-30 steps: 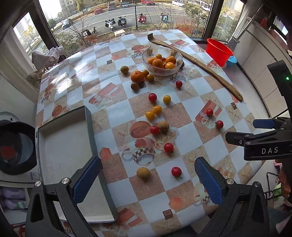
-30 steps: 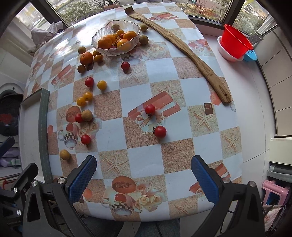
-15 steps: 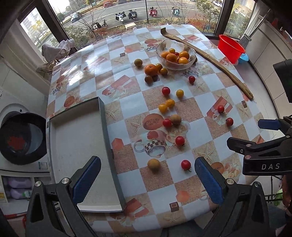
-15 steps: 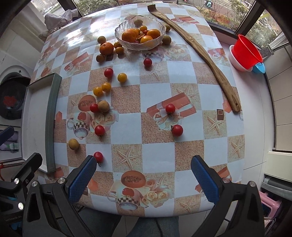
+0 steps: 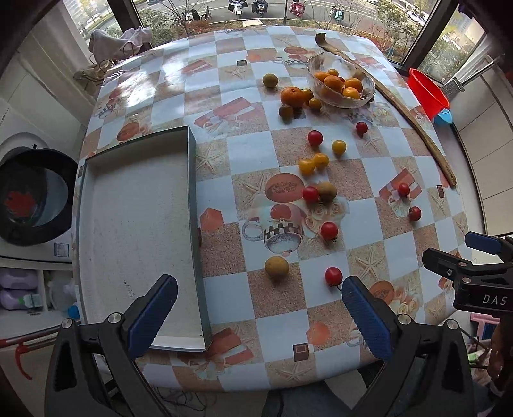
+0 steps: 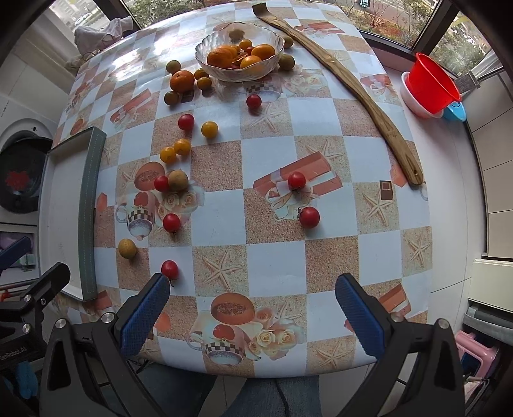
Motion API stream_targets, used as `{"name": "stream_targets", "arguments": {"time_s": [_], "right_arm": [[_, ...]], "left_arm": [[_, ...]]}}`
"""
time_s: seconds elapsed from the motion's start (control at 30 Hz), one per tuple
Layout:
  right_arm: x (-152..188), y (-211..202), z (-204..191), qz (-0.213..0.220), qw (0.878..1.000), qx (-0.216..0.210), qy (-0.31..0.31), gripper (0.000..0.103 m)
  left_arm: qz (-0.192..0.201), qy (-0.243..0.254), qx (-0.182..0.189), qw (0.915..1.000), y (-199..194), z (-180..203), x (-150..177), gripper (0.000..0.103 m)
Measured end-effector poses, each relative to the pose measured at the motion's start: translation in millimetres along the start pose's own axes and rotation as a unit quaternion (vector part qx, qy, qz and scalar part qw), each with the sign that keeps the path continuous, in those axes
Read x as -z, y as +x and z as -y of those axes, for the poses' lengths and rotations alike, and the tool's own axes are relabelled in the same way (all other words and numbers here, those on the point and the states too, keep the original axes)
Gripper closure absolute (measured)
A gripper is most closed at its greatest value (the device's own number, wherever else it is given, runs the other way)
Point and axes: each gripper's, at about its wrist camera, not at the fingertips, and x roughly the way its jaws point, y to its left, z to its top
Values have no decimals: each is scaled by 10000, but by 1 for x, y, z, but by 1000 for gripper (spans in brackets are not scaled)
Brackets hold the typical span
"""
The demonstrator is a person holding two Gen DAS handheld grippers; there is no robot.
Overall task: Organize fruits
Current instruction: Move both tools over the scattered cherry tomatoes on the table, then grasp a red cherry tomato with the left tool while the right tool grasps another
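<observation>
Both my left gripper point(image 5: 259, 308) and right gripper point(image 6: 253, 306) gape empty above small round red tomatoes point(image 5: 333, 275) scattered beside the shallow grey tray point(image 5: 191, 192); clumsy pinches could roll them off the table.

Daylit window point(image 5: 323, 12) onto street, washing machine point(image 5: 30, 195) left, tiled wall point(image 6: 493, 166) right

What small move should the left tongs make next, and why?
Probably lower the left tongs toward the nearest red cherry tomato. Both tongs are open and hold nothing, the tray has no fruit in it, and that tomato lies loose on the tablecloth just ahead of the left tongs' right finger.
</observation>
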Motion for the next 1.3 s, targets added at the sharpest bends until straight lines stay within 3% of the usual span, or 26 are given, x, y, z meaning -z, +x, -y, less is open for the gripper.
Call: {"name": "stream_targets", "arguments": {"time_s": [0.53, 0.77, 1.3], "right_arm": [[7, 14, 21, -218, 9988, 14, 446, 0], [11, 14, 34, -122, 9975, -46, 701, 0], [-1, 46, 59, -78, 9946, 5, 1035, 0]], "left_arm": [[-164, -214, 68, 9996, 23, -7, -10, 0], [-161, -246, 13, 9996, 34, -15, -12, 0], [63, 520, -34, 9986, 85, 25, -44, 0]]}}
